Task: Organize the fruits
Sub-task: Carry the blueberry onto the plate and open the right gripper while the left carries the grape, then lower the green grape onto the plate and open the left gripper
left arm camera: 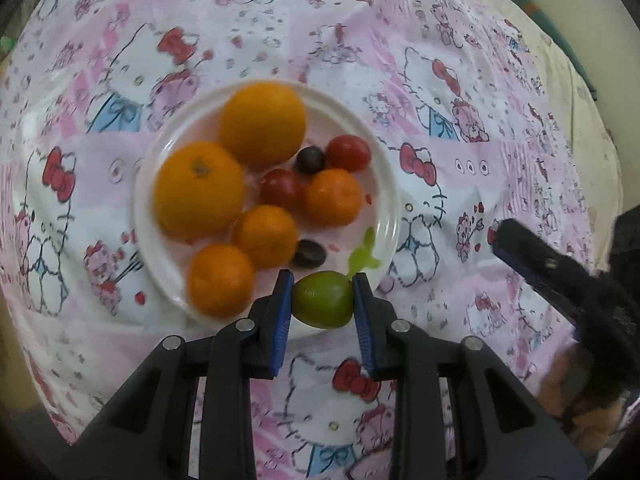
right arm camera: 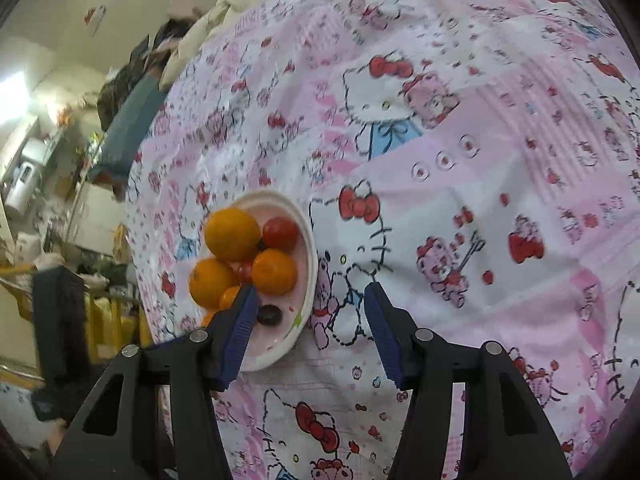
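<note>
Most of the fruit already sits on the white plate (left arm camera: pixel 384 216): two big oranges (left arm camera: pixel 262 124), three small mandarins (left arm camera: pixel 334 197), two tomatoes (left arm camera: pixel 348 153) and a couple of dark grapes (left arm camera: pixel 309 253), all crowded toward the plate's middle and left side. By the look of it, the sorting is nearly done. One piece is not yet set down, a green grape (left arm camera: pixel 323 299) pinched between the blue pads of the left gripper (left arm camera: pixel 322 300), which hangs just over the plate's near rim. The grape is egg-shaped, and its long axis runs roughly across from pad to pad, so its two ends press against the pads (a grip that could let it squirt out if squeezed harder). What seems left is to lower it onto the bare patch of plate near the rim and release. The right gripper (right arm camera: pixel 308 312) stands half open with nothing between its jaws, held over the plate's right edge and the pink cartoon-print cloth (right arm camera: pixel 480 200). No loose fruit shows on the cloth in either view.
</note>
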The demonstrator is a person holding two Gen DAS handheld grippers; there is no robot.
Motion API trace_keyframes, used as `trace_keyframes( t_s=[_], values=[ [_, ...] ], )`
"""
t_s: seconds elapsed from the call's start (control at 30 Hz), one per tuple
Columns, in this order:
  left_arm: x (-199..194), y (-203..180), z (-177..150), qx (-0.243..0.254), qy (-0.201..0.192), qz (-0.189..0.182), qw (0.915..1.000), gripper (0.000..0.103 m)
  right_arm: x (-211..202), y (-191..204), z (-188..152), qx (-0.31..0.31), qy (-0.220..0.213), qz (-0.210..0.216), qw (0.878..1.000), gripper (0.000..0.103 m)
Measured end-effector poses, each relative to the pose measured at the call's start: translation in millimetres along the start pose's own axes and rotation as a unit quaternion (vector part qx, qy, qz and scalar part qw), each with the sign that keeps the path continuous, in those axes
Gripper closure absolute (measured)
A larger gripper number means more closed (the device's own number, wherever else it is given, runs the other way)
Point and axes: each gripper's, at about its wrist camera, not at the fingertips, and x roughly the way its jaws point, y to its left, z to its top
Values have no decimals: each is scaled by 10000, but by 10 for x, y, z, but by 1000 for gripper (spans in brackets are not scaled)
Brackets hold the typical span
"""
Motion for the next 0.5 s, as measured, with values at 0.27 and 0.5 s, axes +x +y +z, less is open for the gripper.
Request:
trace_keyframes(
  t_s=[0.27, 0.5],
  values=[
    [253, -174, 30, -178, 97, 745, 9970, 77, -276, -113, 111, 292, -329, 183, 9989, 41],
    [297, -222, -3, -208, 58, 1139, 9933, 45, -385, -261, 167, 567, -438, 190, 9973, 41]
  ],
)
